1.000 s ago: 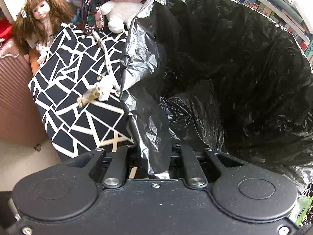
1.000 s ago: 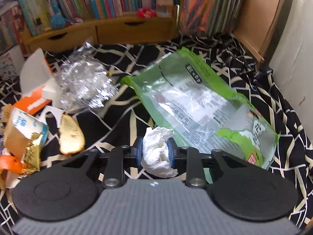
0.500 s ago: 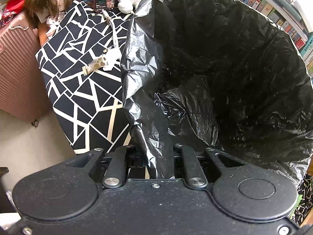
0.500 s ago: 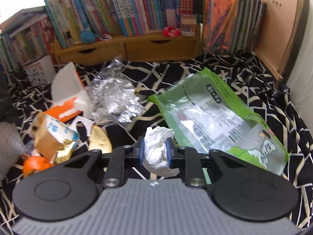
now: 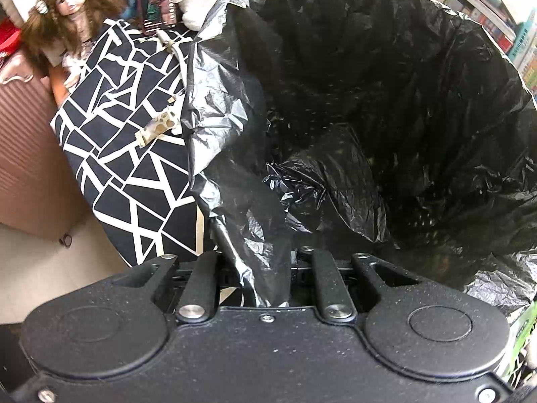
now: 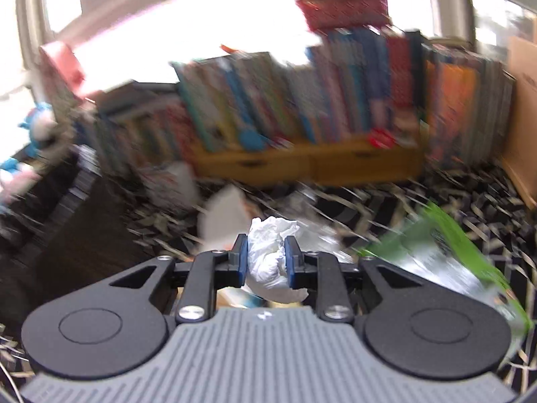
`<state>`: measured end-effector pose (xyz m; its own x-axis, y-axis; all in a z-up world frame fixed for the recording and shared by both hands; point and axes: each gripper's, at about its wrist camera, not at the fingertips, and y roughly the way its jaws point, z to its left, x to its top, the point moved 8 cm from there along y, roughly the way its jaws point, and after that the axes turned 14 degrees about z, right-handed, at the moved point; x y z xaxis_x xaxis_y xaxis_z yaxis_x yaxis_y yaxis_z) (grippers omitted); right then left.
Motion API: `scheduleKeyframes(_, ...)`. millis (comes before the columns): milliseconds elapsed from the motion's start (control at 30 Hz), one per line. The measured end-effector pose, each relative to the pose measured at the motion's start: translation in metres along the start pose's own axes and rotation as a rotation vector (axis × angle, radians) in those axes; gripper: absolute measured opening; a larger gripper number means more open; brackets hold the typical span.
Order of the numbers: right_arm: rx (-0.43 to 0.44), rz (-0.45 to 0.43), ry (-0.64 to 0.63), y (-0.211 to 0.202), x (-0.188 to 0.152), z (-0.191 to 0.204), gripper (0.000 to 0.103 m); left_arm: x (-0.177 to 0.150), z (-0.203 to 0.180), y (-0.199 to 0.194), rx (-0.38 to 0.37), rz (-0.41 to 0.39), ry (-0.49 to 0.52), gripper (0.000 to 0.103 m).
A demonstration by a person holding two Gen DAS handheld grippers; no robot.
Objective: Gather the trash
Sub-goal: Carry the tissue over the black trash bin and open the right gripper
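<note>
The right gripper (image 6: 265, 258) is clamped on a crumpled white tissue wad (image 6: 270, 262), above the patterned tablecloth (image 6: 486, 198). The left gripper (image 5: 260, 278) pinches the black plastic trash bag's (image 5: 386, 107) near rim, mouth open. The bag's direction from the wad cannot be told.

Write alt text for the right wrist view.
The right gripper clamps a crumpled white tissue between its blue pads. Behind it, heavily blurred, lie a green plastic bag on black-and-white patterned cloth and a row of books.
</note>
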<state>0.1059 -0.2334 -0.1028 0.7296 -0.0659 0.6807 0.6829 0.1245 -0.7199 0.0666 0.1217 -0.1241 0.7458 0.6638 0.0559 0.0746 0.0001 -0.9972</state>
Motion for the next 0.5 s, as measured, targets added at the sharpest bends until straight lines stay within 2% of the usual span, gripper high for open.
scheduleKeyframes(233, 0.177, -0.074, -0.149, -0.035, 0.035, 0.093, 0.027, 0.007, 0.003, 0.003, -0.008, 0.000, 0.058, 0.016)
scheduleKeyframes(500, 0.312, -0.048, -0.294, -0.028, 0.042, 0.189, 0.027, 0.007, 0.004, 0.006, -0.024, 0.000, 0.072, 0.016)
